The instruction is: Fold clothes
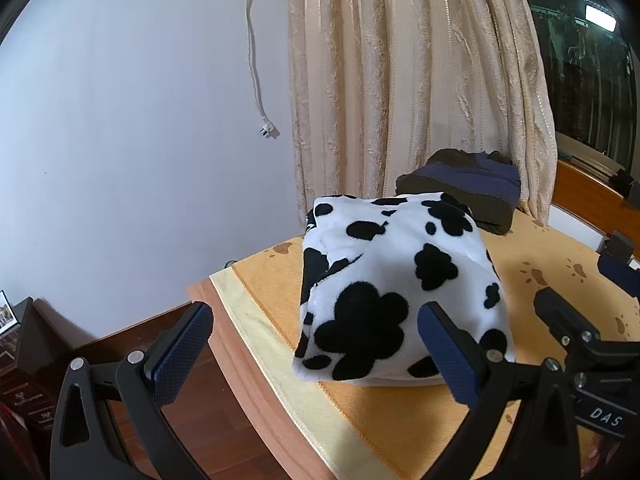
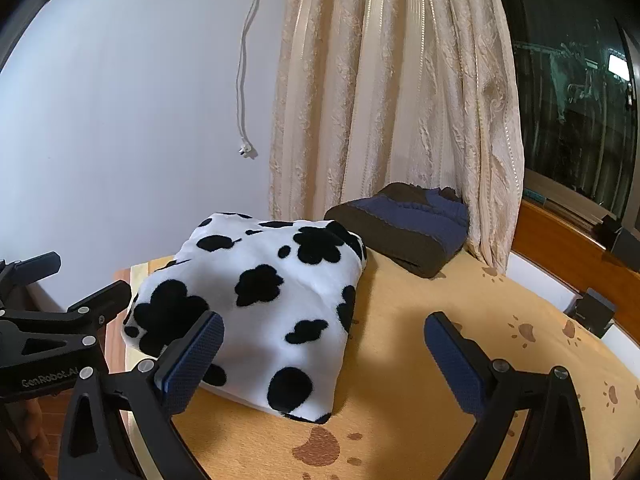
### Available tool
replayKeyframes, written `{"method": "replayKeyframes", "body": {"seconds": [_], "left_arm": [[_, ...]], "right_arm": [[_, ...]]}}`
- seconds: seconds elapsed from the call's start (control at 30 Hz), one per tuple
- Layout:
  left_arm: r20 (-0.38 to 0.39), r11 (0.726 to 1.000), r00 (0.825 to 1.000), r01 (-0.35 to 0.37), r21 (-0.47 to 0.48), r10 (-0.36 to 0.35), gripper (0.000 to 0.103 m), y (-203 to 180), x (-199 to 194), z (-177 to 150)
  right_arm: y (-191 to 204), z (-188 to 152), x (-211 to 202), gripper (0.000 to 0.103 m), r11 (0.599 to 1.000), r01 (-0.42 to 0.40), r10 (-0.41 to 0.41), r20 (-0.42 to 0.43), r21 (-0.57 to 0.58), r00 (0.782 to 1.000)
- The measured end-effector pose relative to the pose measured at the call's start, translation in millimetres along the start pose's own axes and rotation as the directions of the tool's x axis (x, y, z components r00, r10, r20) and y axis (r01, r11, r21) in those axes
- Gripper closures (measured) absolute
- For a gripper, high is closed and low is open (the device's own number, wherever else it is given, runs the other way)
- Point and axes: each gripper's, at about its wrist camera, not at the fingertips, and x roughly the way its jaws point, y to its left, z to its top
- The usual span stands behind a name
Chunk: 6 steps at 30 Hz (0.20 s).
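I have the cow-print fleece (image 2: 256, 300) lying as a folded bundle near the left edge of the paw-print cloth (image 2: 460, 344), in front of the dark brown-and-blue folded pile (image 2: 404, 236) by the curtain (image 1: 404, 80). Both the left gripper (image 1: 316, 352) and right gripper (image 2: 324, 360) hang above it with fingers spread wide, holding nothing. I judge the fold nearly done; I'd press the thick top layer flat and square its edges gently, since the plush could spring open.

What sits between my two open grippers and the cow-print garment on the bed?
Nothing visible does. The left gripper and right gripper hover open just short of the folded cow-print garment; the dark folded garment lies behind it.
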Motion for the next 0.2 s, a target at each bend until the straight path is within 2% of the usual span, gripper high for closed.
{"method": "replayKeyframes", "body": {"seconds": [0.2], "left_arm": [[-0.002, 1.0, 1.0, -0.011, -0.014, 0.011, 0.0, 5.0, -2.1, -0.3]], "right_arm": [[3.4, 0.7, -0.9, 0.001, 1.0, -0.005, 0.005, 0.002, -0.005, 1.0]]}}
